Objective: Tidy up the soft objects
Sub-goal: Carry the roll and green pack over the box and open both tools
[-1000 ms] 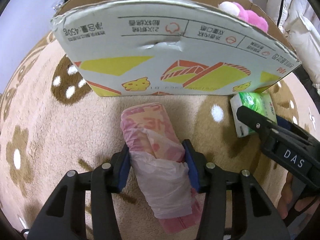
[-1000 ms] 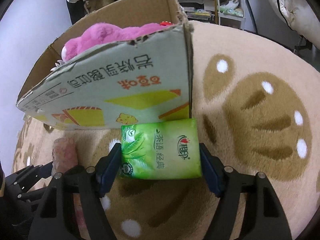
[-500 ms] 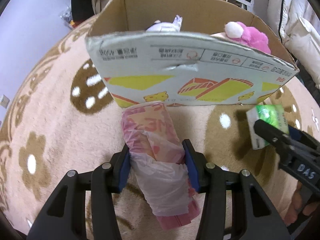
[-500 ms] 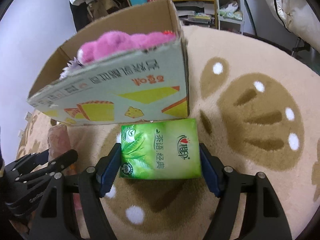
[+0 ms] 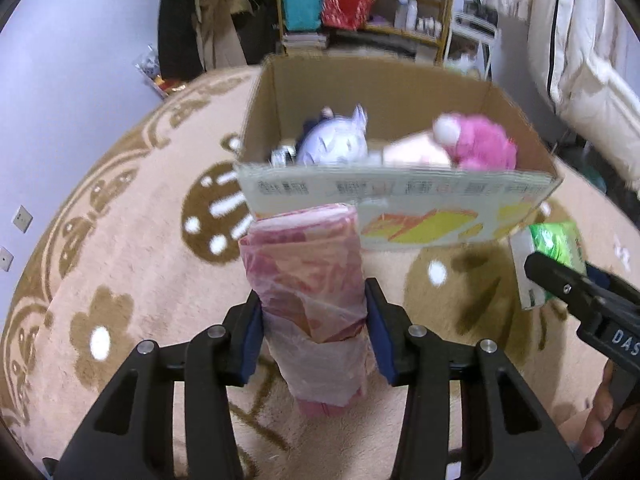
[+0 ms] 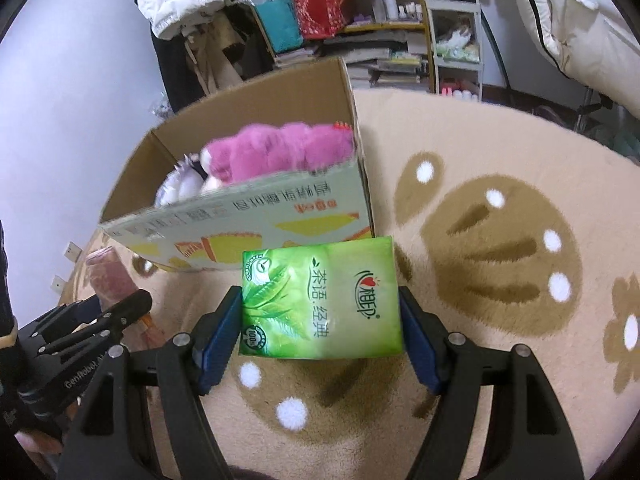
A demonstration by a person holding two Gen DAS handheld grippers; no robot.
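1. The left gripper (image 5: 314,334) is seen closed around a pink plastic-wrapped roll (image 5: 308,280); both blue pads (image 5: 251,336) are pressed on the roll's sides, near its lower half.
2. The roll's long axis is run forward along the fingers, away from the camera, tilted slightly left at its far end; its far end is pointed at the near wall of the cardboard box (image 5: 400,200). The loose wrap end is pointed back toward the camera.
3. The roll is held off the beige patterned rug (image 5: 120,240), in front of the box; its far end is overlapped with the printed wall in the left wrist view.
4. The right gripper (image 6: 320,320) is seen clamped on a green tissue pack (image 6: 320,300), a pad on each short side.
5. The pack is held flat-face up, with its long axis across the fingers and its print lines run fore-aft. Its far edge is placed just before the box's near right corner.
6. In the box, a pink plush toy (image 6: 280,152) is lain on the right side and a pale purple-white plush (image 5: 334,144) left of it.
7. Shelves (image 6: 384,20) with clutter are seen behind the box. Motion blur is noted on the box in the left wrist view.
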